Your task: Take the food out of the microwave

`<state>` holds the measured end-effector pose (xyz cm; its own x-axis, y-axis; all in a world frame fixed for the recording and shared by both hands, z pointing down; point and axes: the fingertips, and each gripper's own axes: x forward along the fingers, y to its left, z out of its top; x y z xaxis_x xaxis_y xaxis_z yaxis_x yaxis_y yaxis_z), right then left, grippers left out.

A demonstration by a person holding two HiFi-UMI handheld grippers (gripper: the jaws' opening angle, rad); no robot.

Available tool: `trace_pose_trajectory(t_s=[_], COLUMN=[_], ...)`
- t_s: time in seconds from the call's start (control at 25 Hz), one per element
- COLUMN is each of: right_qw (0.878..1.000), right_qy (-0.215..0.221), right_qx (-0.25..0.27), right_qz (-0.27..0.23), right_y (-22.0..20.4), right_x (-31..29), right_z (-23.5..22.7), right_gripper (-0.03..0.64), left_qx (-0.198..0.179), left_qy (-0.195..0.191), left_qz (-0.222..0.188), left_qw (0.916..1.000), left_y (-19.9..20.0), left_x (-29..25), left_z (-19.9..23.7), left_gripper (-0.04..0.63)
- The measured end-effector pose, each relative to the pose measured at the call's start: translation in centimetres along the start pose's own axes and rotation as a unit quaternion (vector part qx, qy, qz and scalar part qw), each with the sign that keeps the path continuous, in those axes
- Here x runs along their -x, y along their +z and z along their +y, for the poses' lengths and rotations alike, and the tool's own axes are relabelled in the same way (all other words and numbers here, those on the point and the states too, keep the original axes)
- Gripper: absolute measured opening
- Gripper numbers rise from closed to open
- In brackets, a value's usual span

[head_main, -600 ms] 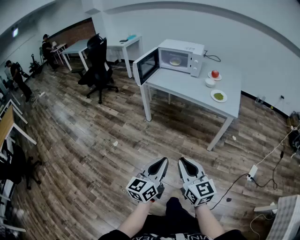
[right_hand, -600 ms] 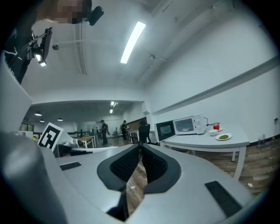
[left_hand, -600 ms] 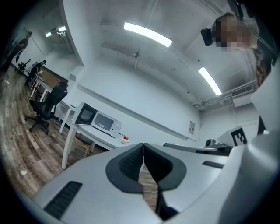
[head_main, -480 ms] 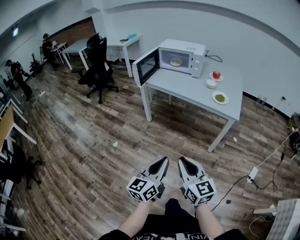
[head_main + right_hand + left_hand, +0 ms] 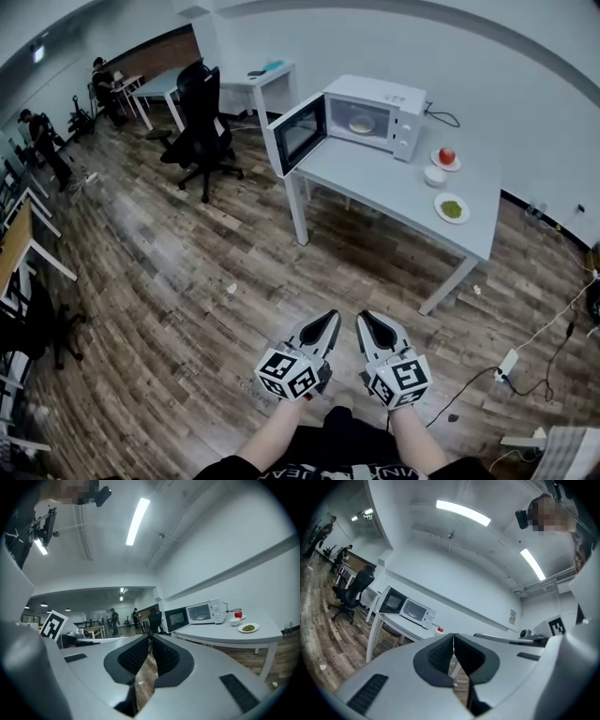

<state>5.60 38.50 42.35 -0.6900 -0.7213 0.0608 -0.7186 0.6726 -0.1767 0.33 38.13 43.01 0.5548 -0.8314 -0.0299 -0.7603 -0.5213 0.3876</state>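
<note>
Left claw [image 5: 328, 321], right claw [image 5: 365, 322]: both pressed together, nothing between jaws, side by side low over wood floor [image 5: 187, 281], well apart from counter [image 5: 394, 183]. Microwave [image 5: 375, 114] on counter's far-left end, door [image 5: 298, 134] swung open. Food [image 5: 361, 125] inside microwave cavity. Near microwave on counter: apple [image 5: 447, 156], bowl [image 5: 434, 174], plate of greens [image 5: 452, 208].

Bright ceiling strip lights [image 5: 137, 520], fisheye edges

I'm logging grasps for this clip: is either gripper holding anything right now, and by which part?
Nothing is held. The left gripper and right gripper are both shut and empty, across the floor from the open microwave.
</note>
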Motion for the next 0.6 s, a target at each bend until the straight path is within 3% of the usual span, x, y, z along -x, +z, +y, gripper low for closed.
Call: trace_pose_trajectory(t_s=[0.6], right_qw=[1.000], right_qy=[0.017], right_qx=[-0.011], right_qz=[0.007], right_y=[0.2], right_x=[-3.0], right_z=[-5.0], right_gripper=[0.048], left_qx=[-0.008], left_qy=[0.009], left_qz=[0.006], left_qw=[0.9999], left_y=[-0.2], left_x=[-6.4], left_z=[1.4], left_gripper=[0.011])
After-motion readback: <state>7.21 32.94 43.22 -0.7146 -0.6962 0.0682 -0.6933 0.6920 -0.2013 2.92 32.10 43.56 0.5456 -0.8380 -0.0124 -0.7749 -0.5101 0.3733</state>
